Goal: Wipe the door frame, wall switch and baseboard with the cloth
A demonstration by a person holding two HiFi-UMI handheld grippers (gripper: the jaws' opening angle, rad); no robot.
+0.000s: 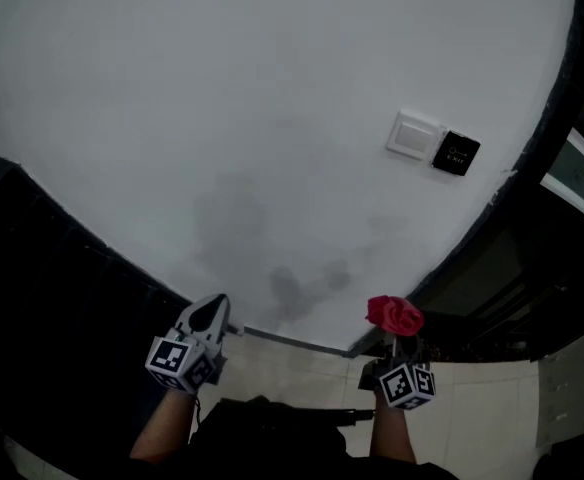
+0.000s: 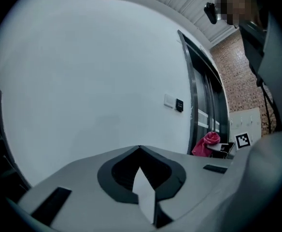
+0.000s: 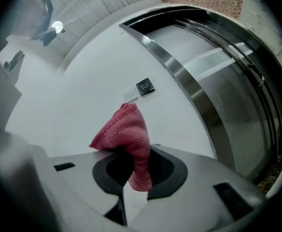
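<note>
A crumpled red cloth [image 1: 394, 314] sticks out of my right gripper [image 1: 396, 340], which is shut on it; in the right gripper view the cloth [image 3: 126, 134] hangs over the jaws of that gripper [image 3: 131, 153]. The white wall switch [image 1: 415, 135] sits high on the wall beside a black panel [image 1: 457, 153], well above both grippers. The dark door frame [image 1: 547, 148] runs down the right side. A grey baseboard [image 1: 292, 341] lies between the grippers at the foot of the wall. My left gripper [image 1: 208, 316] is shut and holds nothing, pointing at the wall [image 2: 83, 91].
Grey smudges [image 1: 302, 283] mark the white wall just above the baseboard. A dark panel [image 1: 42, 288] stands at the left. Pale floor tiles [image 1: 302, 378] lie below. The steel-edged door frame [image 3: 179, 76] and glass fill the right of the right gripper view.
</note>
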